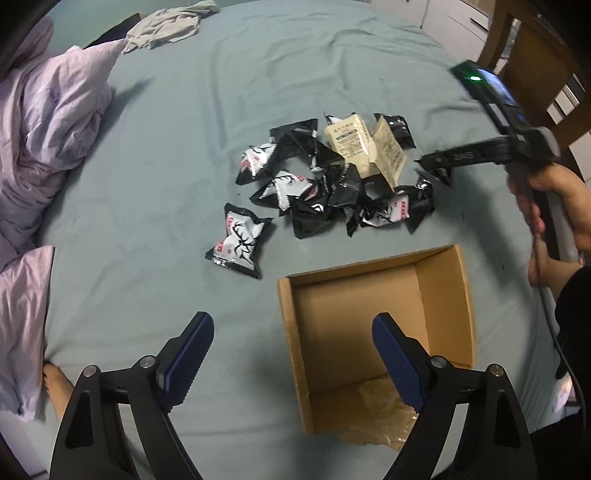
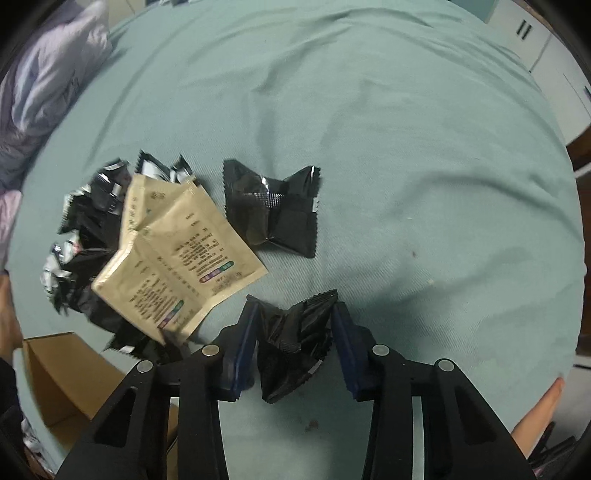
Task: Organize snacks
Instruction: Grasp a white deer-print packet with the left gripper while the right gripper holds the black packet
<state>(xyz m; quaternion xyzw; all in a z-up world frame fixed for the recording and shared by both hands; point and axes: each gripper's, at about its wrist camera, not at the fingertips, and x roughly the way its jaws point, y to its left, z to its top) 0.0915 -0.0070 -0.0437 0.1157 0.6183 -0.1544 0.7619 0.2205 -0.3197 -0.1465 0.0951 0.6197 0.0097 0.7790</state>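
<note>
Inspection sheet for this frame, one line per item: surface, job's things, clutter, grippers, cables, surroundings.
Surface: teal bedsheet, wrinkled.
Job's things: pile of black and white snack packets with two beige sachets on top; one white packet apart, left of the pile; open cardboard box near the pile, holding no snacks, only clear plastic wrap.
Clutter: lilac quilt; grey cloth.
Grippers: left gripper open, nothing between its jaws; right gripper closed on a black packet.
Cables: black cable by the right sleeve.
Surroundings: wooden chair; white drawers.
</note>
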